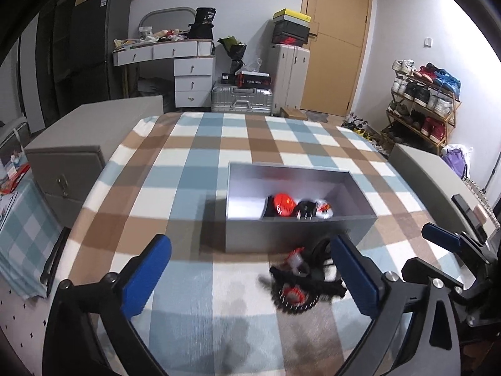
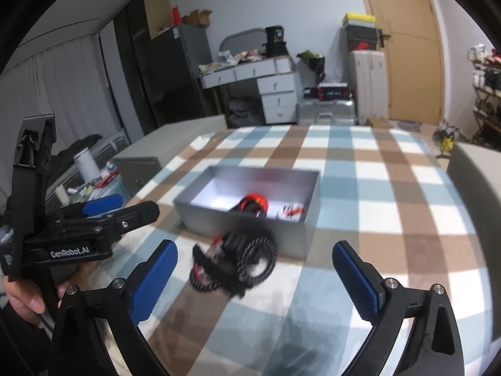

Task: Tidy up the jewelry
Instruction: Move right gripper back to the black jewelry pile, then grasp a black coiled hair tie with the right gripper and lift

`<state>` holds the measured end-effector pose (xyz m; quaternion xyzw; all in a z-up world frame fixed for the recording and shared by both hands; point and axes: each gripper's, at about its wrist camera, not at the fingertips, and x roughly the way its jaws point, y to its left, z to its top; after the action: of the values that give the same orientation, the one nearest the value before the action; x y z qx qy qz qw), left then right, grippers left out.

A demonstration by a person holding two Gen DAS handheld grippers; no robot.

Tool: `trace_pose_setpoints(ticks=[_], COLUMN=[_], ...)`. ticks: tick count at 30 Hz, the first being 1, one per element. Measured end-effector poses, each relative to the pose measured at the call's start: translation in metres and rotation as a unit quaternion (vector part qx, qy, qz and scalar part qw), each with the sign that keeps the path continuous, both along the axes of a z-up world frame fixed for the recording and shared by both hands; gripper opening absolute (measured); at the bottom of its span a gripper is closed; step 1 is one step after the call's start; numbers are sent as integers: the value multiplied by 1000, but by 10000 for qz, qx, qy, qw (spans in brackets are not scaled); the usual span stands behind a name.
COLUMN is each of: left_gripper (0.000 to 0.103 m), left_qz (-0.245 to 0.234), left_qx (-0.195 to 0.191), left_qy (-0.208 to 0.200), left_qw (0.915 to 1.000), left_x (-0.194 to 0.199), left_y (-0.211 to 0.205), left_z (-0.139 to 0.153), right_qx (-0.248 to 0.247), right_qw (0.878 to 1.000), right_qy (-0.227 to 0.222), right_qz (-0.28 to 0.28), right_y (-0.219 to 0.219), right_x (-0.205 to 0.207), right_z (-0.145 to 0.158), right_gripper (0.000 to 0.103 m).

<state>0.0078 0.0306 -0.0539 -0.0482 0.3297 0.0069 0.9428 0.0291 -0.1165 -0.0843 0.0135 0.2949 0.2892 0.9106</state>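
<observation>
**Jewelry pile waits before the box**

Jewelry (image 2: 233, 261) lies tangled on the checked blanket (image 2: 360, 188), just beside the grey box (image 2: 291, 241). Both the left gripper (image 1: 250, 282) and right gripper (image 2: 255, 279) are released, empty. One piece should be pinched alone, so the tangle is not dragged.

White lettering "GenRobot.AI" on black body of left gripper (image 2: 103, 208), seen in right wrist view. Other labels unreadable.
</observation>
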Motion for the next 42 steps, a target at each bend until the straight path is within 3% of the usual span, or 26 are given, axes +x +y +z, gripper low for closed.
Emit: trace_pose_setpoints(ticks=[10,13,18,25,29,30,42], left_gripper=[100,100,100,100,100,100,100], left_qz=[30,70,114,111,119,121,-79], left_qx=[118,73,11,-27,-4,5,-8], left_qy=[495,591,668,743,747,746,728], left_qw=[9987,9982,9977,9972,9971,9971,9973], left_x=[-16,-17,-21,-24,-22,-22,-10], left_y=[4,8,12,13,14,13,8], left_z=[-36,-40,-42,-45,-46,-45,-35], right_qx=[92,214,222,69,-34,-42,167], right_qw=[9979,9966,9948,9941,9937,9936,9958], right_qy=[626,789,964,1047,1092,1105,887], right_qz=[133,116,249,275,257,237,182], right_y=[7,8,18,29,31,30,9], right_x=[4,12,24,32,34,34,24], right_z=[-34,-37,-43,-47,-50,-50,-43], right_gripper=[95,85,60,43,16,13,9])
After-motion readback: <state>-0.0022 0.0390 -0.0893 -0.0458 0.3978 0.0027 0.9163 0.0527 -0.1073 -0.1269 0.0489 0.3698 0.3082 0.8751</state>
